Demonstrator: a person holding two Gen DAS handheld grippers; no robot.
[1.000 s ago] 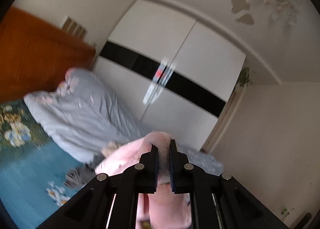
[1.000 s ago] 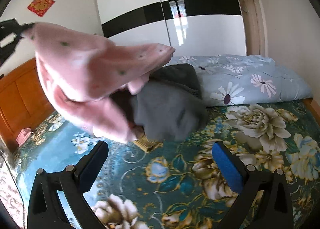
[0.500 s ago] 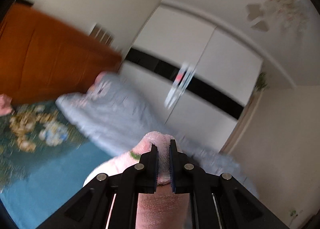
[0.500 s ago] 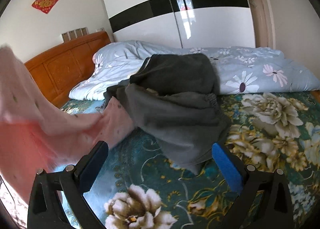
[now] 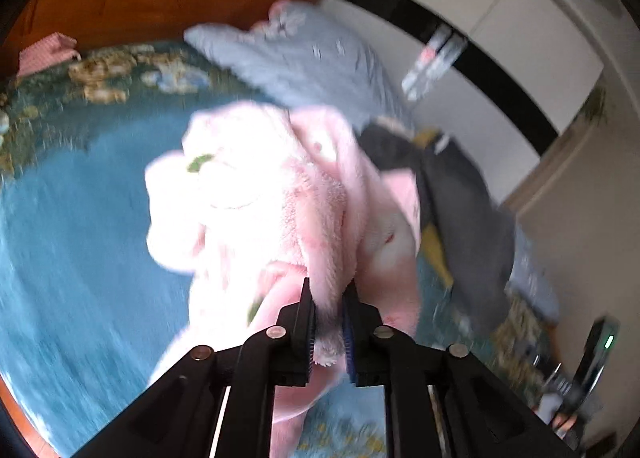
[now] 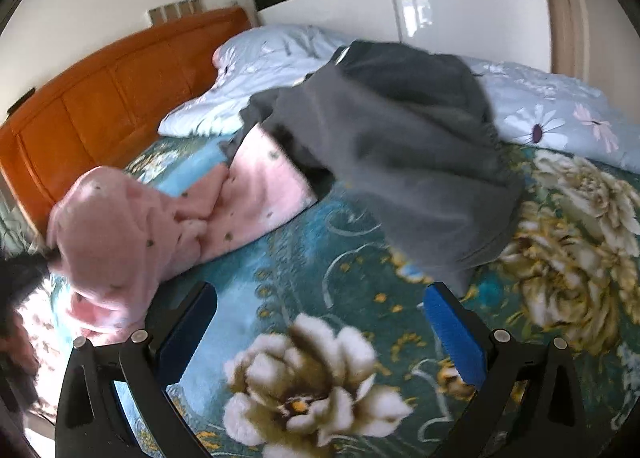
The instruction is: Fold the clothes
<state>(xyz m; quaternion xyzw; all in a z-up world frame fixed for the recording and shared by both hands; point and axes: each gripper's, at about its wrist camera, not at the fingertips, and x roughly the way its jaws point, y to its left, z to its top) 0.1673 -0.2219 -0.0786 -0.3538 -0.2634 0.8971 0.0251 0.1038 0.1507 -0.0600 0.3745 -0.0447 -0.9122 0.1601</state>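
A fluffy pink garment (image 5: 256, 198) with small dark spots lies crumpled on the teal floral bedspread (image 5: 72, 226). My left gripper (image 5: 328, 298) is shut on a fold of it at its near edge. In the right wrist view the same pink garment (image 6: 132, 226) sits at the left, its far end tucked under a dark grey garment (image 6: 400, 146). My right gripper (image 6: 320, 310) hangs open above the bedspread (image 6: 320, 258) with nothing between its blue pads (image 6: 448, 326).
An orange wooden headboard (image 6: 100, 98) runs along the left. A pale blue flowered duvet (image 6: 552, 118) lies bunched at the back of the bed. A white wardrobe (image 6: 460, 6) with a black band stands behind. A small pink checked cloth (image 5: 44, 54) lies by the headboard.
My left gripper swung down from high in the air and laid the pink garment on the bedspread, still holding it. The right gripper stayed open and moved closer to the bed.
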